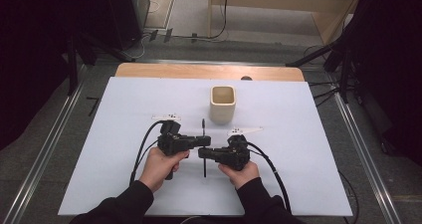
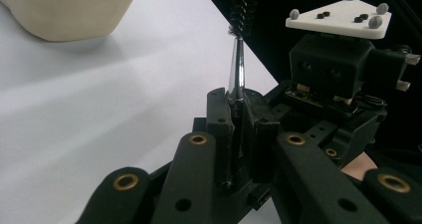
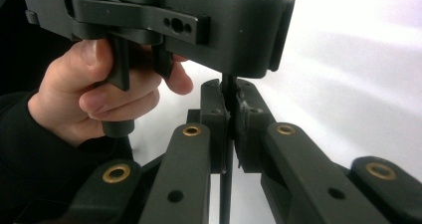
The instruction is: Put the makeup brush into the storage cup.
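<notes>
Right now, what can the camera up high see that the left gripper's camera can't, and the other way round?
The high view alone takes in the whole white table sheet, both hands and the open top of the beige cup. The left gripper view alone shows, close up, the left gripper shut on the thin metal stem of the brush, with black bristles at its tip. Both share the brush, the cup and the right gripper.

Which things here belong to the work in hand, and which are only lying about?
In use:
- thin brush, clamped by both
- left tool
- right tool

Lying about:
- cream cup, apart
- white sheet covering the table
</notes>
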A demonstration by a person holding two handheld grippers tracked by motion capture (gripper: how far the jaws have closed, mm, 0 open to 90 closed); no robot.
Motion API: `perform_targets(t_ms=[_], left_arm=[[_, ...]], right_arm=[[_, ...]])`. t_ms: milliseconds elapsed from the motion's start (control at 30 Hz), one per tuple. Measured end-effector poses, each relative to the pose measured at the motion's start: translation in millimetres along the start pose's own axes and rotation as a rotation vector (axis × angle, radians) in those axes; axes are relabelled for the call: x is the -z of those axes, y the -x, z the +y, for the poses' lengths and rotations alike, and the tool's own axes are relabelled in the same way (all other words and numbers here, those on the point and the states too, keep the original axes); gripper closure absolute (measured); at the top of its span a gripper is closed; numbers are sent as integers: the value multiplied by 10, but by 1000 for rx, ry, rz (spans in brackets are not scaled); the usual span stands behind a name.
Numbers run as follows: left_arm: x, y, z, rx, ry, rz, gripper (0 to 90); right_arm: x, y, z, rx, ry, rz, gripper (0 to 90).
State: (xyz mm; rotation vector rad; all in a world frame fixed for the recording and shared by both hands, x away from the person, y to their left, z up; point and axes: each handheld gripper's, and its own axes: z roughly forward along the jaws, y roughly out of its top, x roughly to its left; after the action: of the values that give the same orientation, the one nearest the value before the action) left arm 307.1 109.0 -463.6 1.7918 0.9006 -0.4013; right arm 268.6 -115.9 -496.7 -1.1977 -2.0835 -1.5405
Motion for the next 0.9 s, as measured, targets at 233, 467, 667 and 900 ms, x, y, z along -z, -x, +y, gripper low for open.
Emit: perform_targets(t_ms=[233,467,667,900], left_arm=[[38,12,16,-27,17,40,565],[103,20,24,-61,12,65,420],[149,31,23,-83,7,84,385],[223,64,7,-126,-14,117,360]], right_arm=[[7,10,1,6,-5,-10,859],[18,21,2,6,-14,-22,859],[36,33,6,10,-13,-31,859],[62,77,-14,-20,-13,-36,859]])
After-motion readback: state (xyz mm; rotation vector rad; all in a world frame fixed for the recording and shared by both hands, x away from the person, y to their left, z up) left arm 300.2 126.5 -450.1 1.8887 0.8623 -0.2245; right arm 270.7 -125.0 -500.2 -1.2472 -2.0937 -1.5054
